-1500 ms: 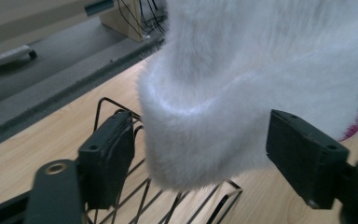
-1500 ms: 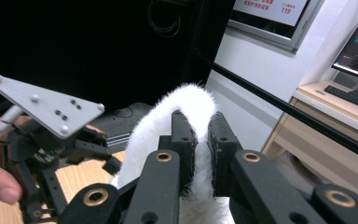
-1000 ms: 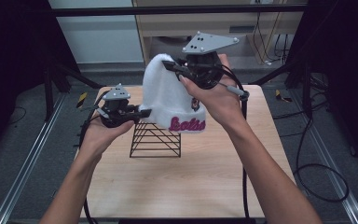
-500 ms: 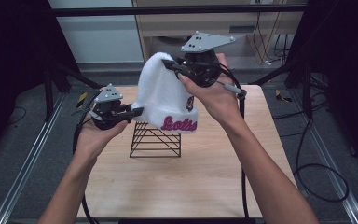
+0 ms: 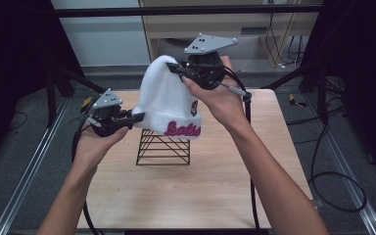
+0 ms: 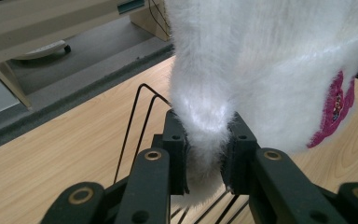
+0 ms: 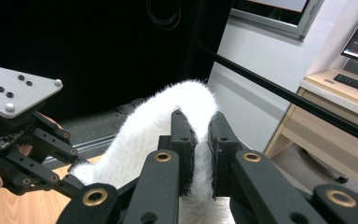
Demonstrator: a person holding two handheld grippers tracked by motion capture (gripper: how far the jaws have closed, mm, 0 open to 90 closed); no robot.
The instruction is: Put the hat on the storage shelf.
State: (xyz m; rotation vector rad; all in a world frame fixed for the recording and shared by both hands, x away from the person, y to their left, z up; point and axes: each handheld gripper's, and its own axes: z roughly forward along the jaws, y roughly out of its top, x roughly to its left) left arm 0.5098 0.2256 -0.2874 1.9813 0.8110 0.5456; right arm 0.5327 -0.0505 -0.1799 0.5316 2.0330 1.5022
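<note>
I am holding a fluffy white beanie up in the centre of the high view, stretched between my two grippers above the table. Its long axis is running on a slant, from the rounded crown at the upper middle of the frame down to the folded cuff at the lower left, so the crown is pointing up and away from me and the opening is facing down toward the table. My right gripper is pinching the crown, its jaws closed on a fold of white fur, as the right gripper view shows with the fabric squeezed between the two black jaws. My left gripper is clamping the left edge of the cuff; in the left gripper view the fur is bulging out between the closed jaws. Pink embroidered lettering is running along the cuff on the side facing me, and a small dark patch is sitting just above it at the right. Directly below the hat a black wire rack is standing on the light wooden table, its top just under the cuff; whether they are touching I cannot tell. Cables are trailing across the grey floor at the right of the frame.
</note>
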